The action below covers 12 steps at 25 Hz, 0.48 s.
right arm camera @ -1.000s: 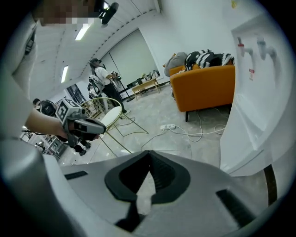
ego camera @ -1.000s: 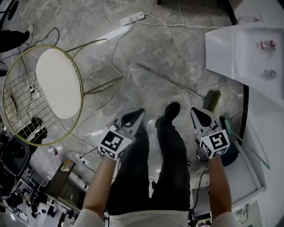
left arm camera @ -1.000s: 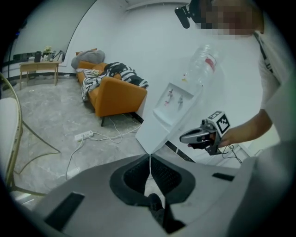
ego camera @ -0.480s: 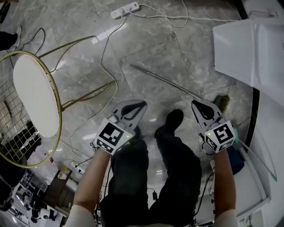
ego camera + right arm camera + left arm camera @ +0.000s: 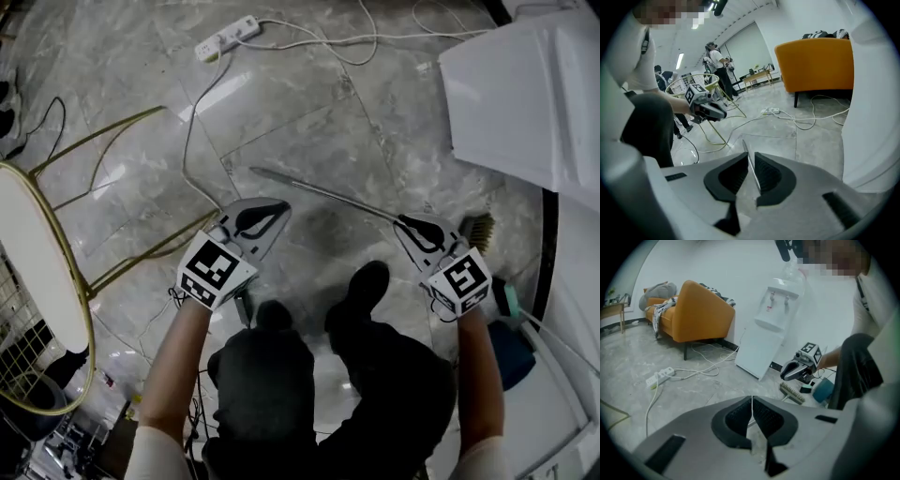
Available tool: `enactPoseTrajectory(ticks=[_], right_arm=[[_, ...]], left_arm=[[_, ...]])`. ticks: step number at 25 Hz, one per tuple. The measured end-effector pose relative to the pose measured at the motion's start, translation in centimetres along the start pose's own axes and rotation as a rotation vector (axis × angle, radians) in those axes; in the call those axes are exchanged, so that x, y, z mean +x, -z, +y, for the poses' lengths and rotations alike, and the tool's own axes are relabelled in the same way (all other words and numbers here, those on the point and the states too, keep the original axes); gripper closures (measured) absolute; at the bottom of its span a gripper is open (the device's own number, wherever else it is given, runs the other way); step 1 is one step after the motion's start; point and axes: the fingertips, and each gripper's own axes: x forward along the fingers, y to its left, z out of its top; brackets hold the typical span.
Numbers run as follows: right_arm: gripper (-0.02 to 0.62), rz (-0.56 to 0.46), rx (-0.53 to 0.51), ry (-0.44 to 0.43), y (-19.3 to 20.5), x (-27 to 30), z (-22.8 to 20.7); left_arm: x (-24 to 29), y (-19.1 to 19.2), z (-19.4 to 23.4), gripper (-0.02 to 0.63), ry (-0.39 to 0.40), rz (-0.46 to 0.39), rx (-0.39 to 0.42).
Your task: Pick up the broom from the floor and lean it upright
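Observation:
The broom lies flat on the marble floor, its thin metal handle [image 5: 319,192] running from the middle to the bristle head [image 5: 478,228] at the right. My right gripper [image 5: 405,223] hovers low over the handle just before the head. Its jaws have just been opening and now stand a little apart, with the handle [image 5: 745,147] running in the gap and neither pad pressing on it. My left gripper [image 5: 270,210] is near the handle's free end, jaws closed on nothing. From the left gripper [image 5: 751,401] the broom head [image 5: 792,392] shows beside the right gripper [image 5: 797,369].
A power strip [image 5: 225,37] and white cables trail across the floor at the top. A gold wire stool [image 5: 37,272] stands at the left, a white water dispenser [image 5: 525,94] at the right. The person's shoe [image 5: 361,286] is close to the handle. An orange armchair [image 5: 693,312] stands further back.
Both grippers have dropped toward the floor as the person crouched. The right gripper has come over the handle near the broom head and its jaws have parted.

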Motion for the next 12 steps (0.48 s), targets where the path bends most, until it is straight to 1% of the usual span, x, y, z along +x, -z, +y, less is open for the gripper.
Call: enactPoseTrajectory(ticks=[4, 8, 12], right_arm=[[0.540, 0.033, -0.050, -0.014, 3.1, 3.1, -0.7], [0.534, 0.053, -0.079, -0.021, 5.4, 5.8, -1.2], [0.528, 0.057, -0.100, -0.034, 7.3, 8.7, -1.3]], left_arm=[[3.0, 2.5, 0.6, 0.595, 0.051, 0.017, 0.062], [4.7, 4.1, 0.8, 0.595, 0.105, 0.001, 0.105], [6.1, 6.3, 0.8, 0.595, 0.147, 0.032, 0.133]])
